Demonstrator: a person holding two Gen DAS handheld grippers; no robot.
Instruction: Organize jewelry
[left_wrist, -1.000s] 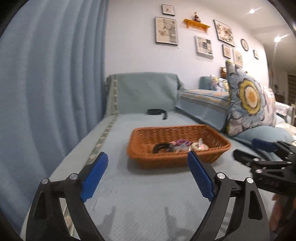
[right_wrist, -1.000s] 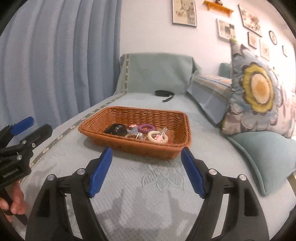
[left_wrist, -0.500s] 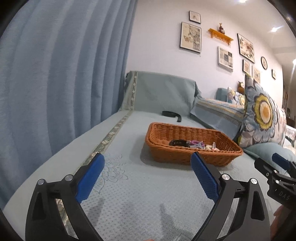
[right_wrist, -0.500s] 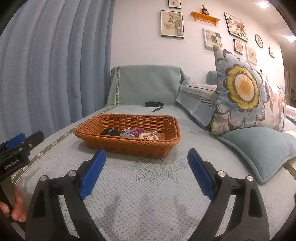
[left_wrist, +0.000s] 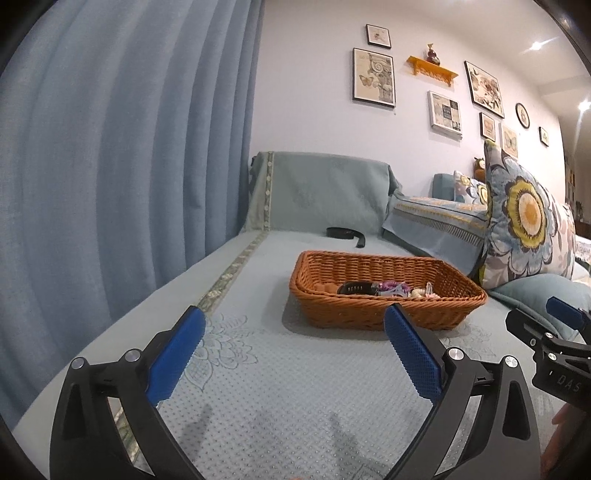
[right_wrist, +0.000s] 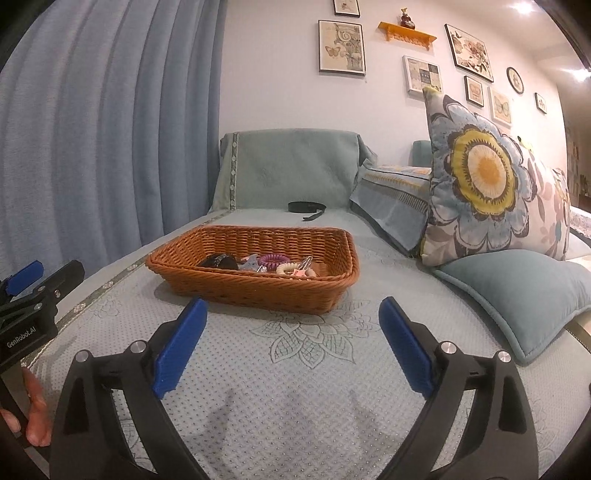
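While nothing is gripped: task looks barely begun
Left gripper (left_wrist: 293, 345): jaws opening wide, nothing between them
Right gripper (right_wrist: 291, 345): jaws opening wide, likewise bare
Jewelry: black, purple and cream pieces (right_wrist: 273, 262) heaped in brown rectangular wicker basket (right_wrist: 258, 288) on blue-green sofa cover (right_wrist: 295, 369)
Left: all sorting

A: What do the left tongs (left_wrist: 293, 338) look like?
B: Black angular frame arms, silver screws, blue dimpled pads (left_wrist: 413, 350).
A: And the right tongs (right_wrist: 291, 334)?
B: The same build. White "GenRobot.AI" lettering marks the left tongs' black body.
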